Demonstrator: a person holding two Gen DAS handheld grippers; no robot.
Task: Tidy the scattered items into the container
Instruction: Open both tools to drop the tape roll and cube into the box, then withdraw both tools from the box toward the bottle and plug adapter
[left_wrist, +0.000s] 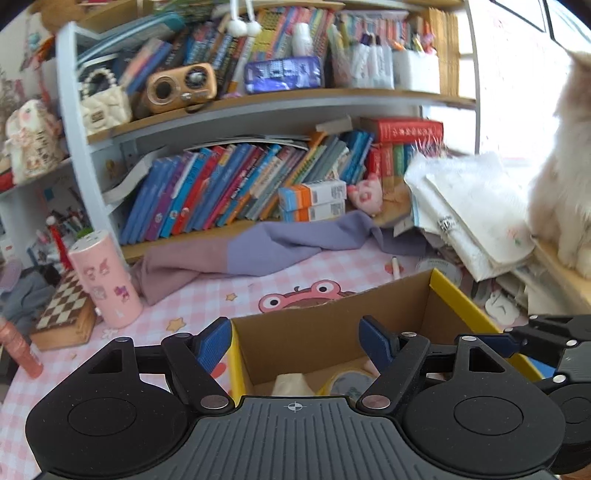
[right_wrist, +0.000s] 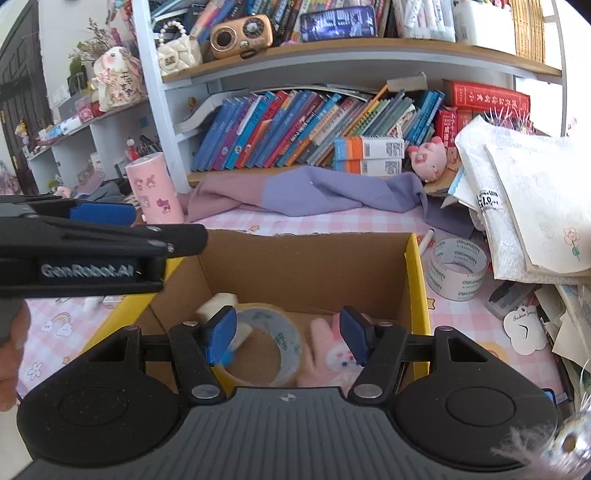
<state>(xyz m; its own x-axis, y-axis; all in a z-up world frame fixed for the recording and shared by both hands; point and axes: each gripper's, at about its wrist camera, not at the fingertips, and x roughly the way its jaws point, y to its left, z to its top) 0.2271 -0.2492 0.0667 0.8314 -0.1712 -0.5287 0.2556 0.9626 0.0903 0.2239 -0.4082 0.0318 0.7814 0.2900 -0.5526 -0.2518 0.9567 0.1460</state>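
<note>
Tape roll in box, below right tool

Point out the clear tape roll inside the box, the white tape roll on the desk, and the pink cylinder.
clear tape roll (right_wrist: 286, 341), right wrist view, on its right wall.
white tape roll (right_wrist: 458, 278), right wrist view, on its printed front band.
pink cylinder (left_wrist: 105, 280), left wrist view, on its sticker-covered side.
</note>
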